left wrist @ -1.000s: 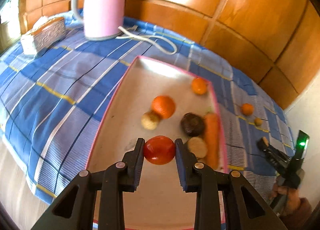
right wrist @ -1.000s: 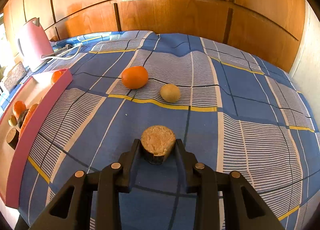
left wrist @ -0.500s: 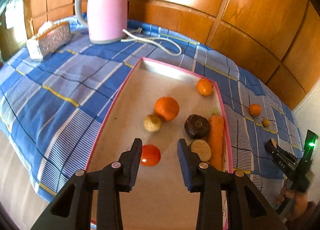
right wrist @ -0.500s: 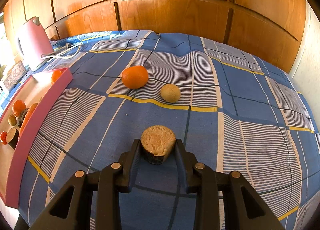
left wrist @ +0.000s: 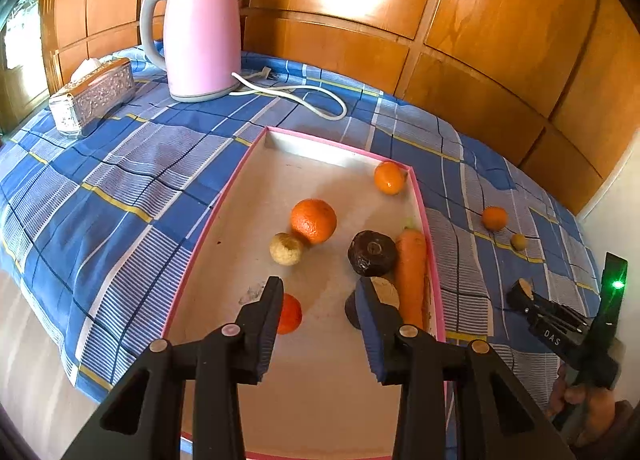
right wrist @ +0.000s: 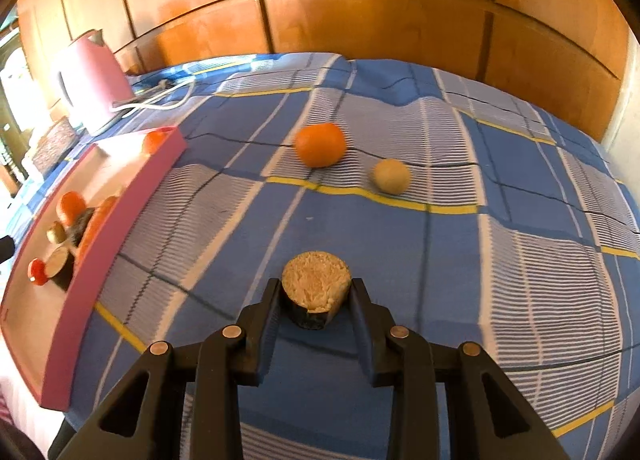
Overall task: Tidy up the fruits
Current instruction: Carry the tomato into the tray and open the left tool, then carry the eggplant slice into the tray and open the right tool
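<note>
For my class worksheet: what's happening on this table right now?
A person is sorting produce into a pink-rimmed tray. The left gripper is open above the small red tomato lying in the tray. The right gripper is shut on a dark-skinned cut piece with a pale face, over the blue checked cloth.

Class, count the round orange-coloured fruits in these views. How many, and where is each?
3. Two lie in the pink tray: a large orange mid-tray and a smaller one in its far corner. A third sits on the checked cloth. Others may be hidden.
</note>
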